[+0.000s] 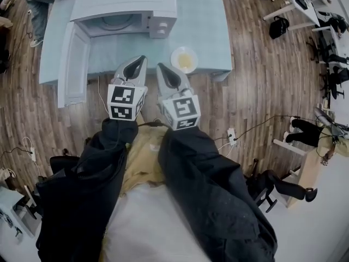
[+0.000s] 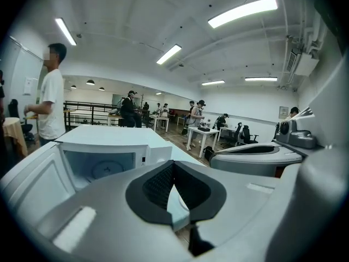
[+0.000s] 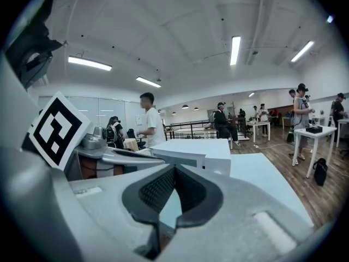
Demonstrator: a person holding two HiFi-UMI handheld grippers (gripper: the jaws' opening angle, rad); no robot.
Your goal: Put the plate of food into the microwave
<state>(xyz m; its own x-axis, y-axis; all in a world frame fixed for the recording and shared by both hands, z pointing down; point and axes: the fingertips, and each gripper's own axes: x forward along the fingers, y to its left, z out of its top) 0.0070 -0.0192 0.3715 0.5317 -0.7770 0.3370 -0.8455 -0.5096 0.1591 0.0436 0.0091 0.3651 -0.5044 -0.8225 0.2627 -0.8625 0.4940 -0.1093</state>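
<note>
At pale blue worktop (image 1: 210,15) edge: left hand-held gripper (image 1: 143,60) and right hand-held gripper (image 1: 162,67) closed, empty.
Shut jaws could shove the round white plate of yellow food (image 1: 184,59), at two o'clock, off.

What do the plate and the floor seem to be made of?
Plate: white, smooth, slightly glossy; probably glazed ceramic, possibly plastic.
Floor: brown planks with visible grain and seams; wood or wood-look laminate, fairly matte.
</note>
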